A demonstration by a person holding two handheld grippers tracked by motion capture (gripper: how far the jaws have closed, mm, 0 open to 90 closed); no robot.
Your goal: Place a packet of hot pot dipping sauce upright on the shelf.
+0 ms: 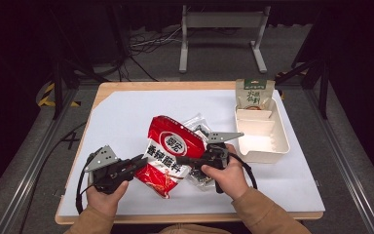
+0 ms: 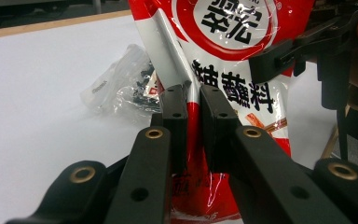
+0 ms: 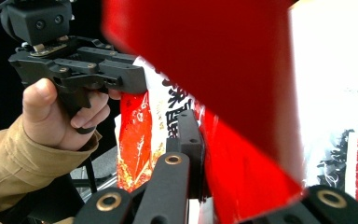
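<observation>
A red and white snack bag [image 1: 168, 146] is held up over the middle of the white table between my two grippers. My left gripper [image 1: 139, 163] is shut on the bag's lower left edge. In the left gripper view its jaws [image 2: 193, 93] pinch a fold of the bag [image 2: 228, 28]. My right gripper [image 1: 181, 160] is shut on the bag's right side. In the right gripper view the red bag [image 3: 223, 70] runs between its jaws [image 3: 205, 126] and hides the right one. The left gripper [image 3: 121, 77] grips the bag's far edge there.
A clear packet [image 1: 197, 124] of dark pieces lies on the table behind and under the bag, also seen in the left gripper view [image 2: 121, 88]. A beige divided tray [image 1: 282, 141] stands at the right with a green pouch [image 1: 254, 92] leaning at its far end.
</observation>
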